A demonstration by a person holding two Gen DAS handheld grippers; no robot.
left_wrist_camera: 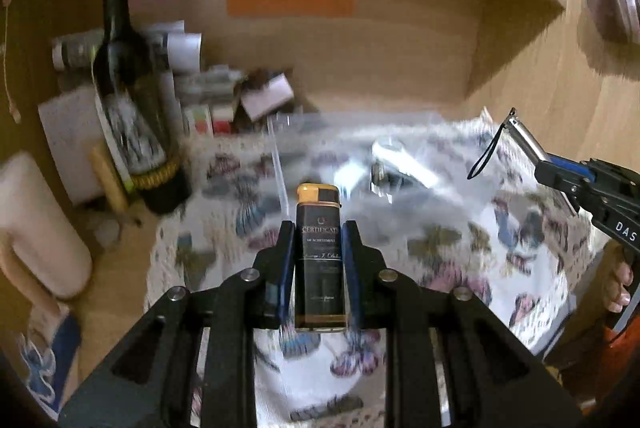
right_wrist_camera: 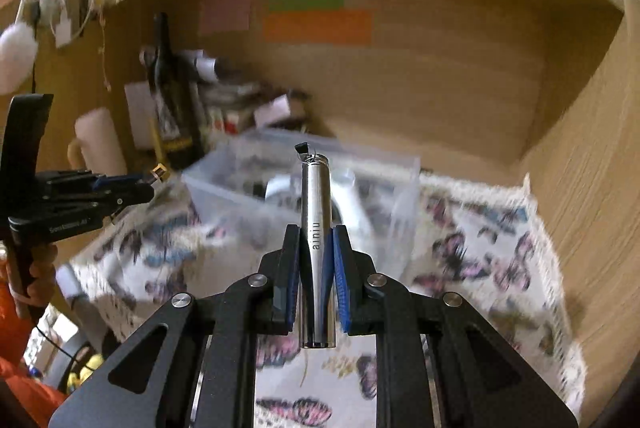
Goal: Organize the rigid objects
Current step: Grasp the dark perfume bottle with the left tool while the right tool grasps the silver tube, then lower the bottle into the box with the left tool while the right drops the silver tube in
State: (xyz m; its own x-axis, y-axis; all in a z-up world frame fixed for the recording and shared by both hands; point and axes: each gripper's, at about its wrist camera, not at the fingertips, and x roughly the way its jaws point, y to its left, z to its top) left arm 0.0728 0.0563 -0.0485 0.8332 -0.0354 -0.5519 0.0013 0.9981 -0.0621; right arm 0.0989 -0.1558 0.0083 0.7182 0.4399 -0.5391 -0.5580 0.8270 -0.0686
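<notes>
Both grippers are clamped on cargo: the left gripper [left_wrist_camera: 318, 228] pinches a black lighter [left_wrist_camera: 319, 256] with a yellow cap, and the right gripper [right_wrist_camera: 316, 232] squeezes a slim silver tube [right_wrist_camera: 318, 248] with a cord loop at its tip. Each is held above the butterfly-print cloth [right_wrist_camera: 480, 260], short of the clear plastic bin [right_wrist_camera: 404, 184] ahead, which already holds a pale object or two.

The tube looks like the likelier one to slip; it is smooth, round, and gripped low, so it may pivot or slide out if tilted. Its dangling cord could snag the bin wall. A wide swing to the left might also knock the dark wine bottle [left_wrist_camera: 128, 100] standing by the cloth's edge.

Legible writing: "CERTIFICATE" and "OF ACHIEVEMENT" on the lighter, "ainiu" on the tube. Smaller print is blurred.
</notes>
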